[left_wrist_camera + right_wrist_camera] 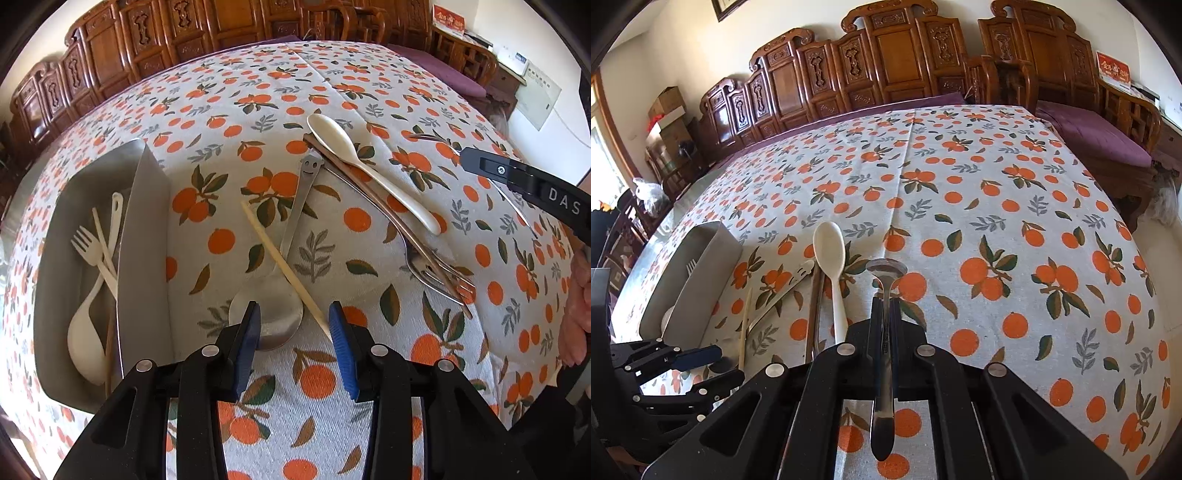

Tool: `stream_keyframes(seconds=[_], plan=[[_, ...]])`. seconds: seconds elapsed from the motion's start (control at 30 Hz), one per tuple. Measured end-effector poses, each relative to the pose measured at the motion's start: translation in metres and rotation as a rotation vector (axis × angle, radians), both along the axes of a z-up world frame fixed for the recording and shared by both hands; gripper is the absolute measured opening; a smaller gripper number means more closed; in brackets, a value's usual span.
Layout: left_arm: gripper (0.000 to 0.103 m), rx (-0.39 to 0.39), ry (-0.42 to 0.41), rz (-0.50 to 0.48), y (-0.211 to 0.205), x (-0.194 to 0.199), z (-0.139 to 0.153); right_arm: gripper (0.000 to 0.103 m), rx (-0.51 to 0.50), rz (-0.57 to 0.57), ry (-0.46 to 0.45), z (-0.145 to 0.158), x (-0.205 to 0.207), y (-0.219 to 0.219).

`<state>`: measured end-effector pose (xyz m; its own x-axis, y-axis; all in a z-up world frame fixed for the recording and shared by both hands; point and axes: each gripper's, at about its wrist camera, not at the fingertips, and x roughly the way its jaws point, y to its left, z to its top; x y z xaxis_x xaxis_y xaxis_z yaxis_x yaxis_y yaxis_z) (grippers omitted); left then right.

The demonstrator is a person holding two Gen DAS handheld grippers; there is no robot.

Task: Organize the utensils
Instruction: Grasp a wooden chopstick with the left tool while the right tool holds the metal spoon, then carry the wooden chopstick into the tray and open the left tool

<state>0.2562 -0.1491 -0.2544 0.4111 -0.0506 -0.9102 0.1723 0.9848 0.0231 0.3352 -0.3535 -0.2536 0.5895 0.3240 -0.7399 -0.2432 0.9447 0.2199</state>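
The metal tray [144, 236] sits at the left of the orange-patterned tablecloth [369, 387], holding a white fork [85, 242], a white spoon [86, 339] and a pale stick. The left gripper [293, 334] hovers just right of the tray with its blue-padded fingers [249, 343] apart, one on each side of the bowl of a steel spoon [280, 291] with a smiley-face handle; a single chopstick [284, 267] lies across that spoon. Farther right of the tray lie a cream spoon [369, 170], a steel fork [428, 266] and brown chopsticks [388, 218], bunched together. The right gripper [884, 310], well right of the tray, is clamped on the handle of a small metal spoon [886, 273], whose bowl points forward above the cloth.
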Motion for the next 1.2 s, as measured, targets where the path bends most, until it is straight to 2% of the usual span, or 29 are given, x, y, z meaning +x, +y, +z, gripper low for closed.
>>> stream_keyframes(seconds=[0.17, 0.27, 0.6, 0.63, 0.7, 0.77, 0.93, 1.07, 1.2], plan=[[0.014, -0.037, 0.003, -0.004, 0.004, -0.005, 0.002, 0.005, -0.008, 0.011, -0.002, 0.0, -0.001, 0.004], [0.004, -0.029, -0.003, -0.007, 0.004, -0.004, 0.002, 0.005, -0.009, 0.014, -0.001, 0.0, -0.001, 0.005], [0.005, -0.077, -0.008, 0.009, 0.005, 0.002, 0.008, 0.005, -0.005, 0.017, -0.002, 0.0, -0.001, 0.005], [0.006, -0.076, -0.007, 0.008, 0.003, 0.003, 0.009, 0.005, -0.005, 0.019, -0.001, 0.0, -0.001, 0.006], [0.017, -0.045, 0.004, 0.007, -0.002, 0.007, 0.005, 0.005, -0.005, 0.022, -0.003, 0.001, -0.001, 0.007], [0.02, -0.034, 0.015, 0.011, -0.004, 0.01, 0.001, 0.005, -0.006, 0.024, -0.002, 0.001, -0.001, 0.008], [0.02, -0.024, 0.029, 0.018, -0.006, 0.015, -0.007, 0.005, -0.006, 0.025, -0.002, 0.001, -0.001, 0.008], [0.004, -0.04, 0.029, 0.023, -0.005, 0.016, -0.006, 0.005, -0.005, 0.028, -0.003, 0.001, -0.001, 0.009], [0.004, -0.052, 0.018, 0.019, -0.007, 0.014, -0.003, 0.005, -0.007, 0.032, -0.004, 0.001, -0.002, 0.011]])
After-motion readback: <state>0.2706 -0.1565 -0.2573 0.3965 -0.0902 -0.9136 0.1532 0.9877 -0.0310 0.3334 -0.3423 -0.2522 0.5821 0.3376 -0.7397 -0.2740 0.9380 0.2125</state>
